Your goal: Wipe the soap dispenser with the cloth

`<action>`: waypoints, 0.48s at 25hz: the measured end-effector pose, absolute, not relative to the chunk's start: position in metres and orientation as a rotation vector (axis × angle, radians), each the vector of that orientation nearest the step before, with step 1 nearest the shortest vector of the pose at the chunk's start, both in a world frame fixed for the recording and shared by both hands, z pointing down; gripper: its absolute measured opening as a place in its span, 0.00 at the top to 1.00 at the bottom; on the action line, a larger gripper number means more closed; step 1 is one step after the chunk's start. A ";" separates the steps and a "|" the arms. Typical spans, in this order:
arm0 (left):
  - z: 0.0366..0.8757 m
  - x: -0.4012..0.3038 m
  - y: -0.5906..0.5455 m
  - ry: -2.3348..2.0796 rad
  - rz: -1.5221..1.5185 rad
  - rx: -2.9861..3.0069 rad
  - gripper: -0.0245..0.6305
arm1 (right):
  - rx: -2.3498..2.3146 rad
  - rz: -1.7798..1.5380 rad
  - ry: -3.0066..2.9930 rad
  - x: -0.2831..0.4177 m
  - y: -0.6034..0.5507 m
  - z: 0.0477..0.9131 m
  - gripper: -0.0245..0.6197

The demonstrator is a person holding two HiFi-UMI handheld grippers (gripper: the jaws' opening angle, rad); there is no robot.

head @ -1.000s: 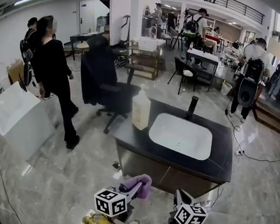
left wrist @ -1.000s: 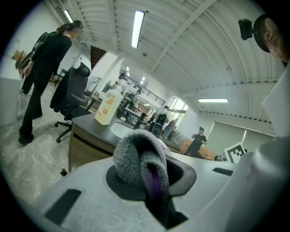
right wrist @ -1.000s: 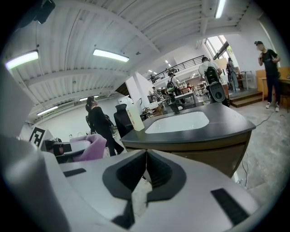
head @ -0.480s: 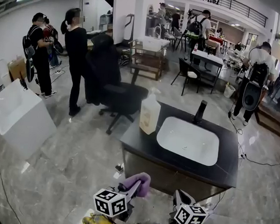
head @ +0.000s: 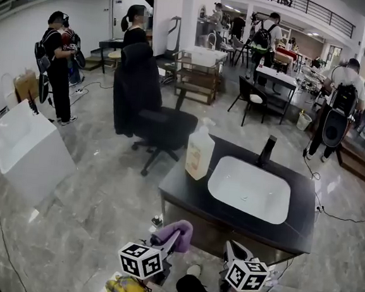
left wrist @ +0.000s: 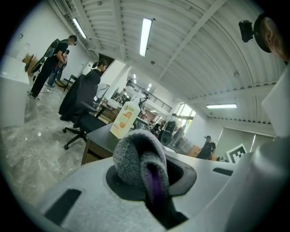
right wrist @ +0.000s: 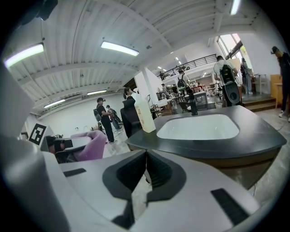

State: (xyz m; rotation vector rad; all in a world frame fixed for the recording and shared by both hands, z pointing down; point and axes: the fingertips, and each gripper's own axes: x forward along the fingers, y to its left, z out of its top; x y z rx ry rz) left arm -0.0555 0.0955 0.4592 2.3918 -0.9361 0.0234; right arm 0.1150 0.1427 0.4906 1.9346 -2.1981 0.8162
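The left gripper point(left wrist: 152, 183) clamped the cloth point(left wrist: 132, 154); only its own view showed the right gripper point(right wrist: 146, 168) closed and empty.

Bright ceiling strip lights, fisheye-warped edges

On the vanity counter point(head: 183, 194) the soap dispenser point(head: 199, 154) stands at the sink basin's point(head: 250, 190) nine o'clock, the faucet point(head: 268, 150) at twelve. An office chair point(head: 154, 122) sits behind at eleven; the cloth point(head: 176, 232), before at six.
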 end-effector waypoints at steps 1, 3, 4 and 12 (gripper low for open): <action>0.458 -0.053 0.091 -0.937 0.024 2.394 0.89 | 1.933 0.818 -2.200 0.117 0.136 0.491 0.95; 0.458 -0.048 0.080 -0.940 0.021 2.396 0.89 | 1.932 0.817 -2.209 0.121 0.123 0.490 0.95; 0.458 -0.045 0.074 -0.942 0.019 2.397 0.89 | 1.930 0.810 -2.215 0.123 0.116 0.490 0.95; 0.457 -0.030 0.024 -0.970 0.014 2.381 0.89 | 1.891 0.807 -2.237 0.136 0.060 0.488 0.95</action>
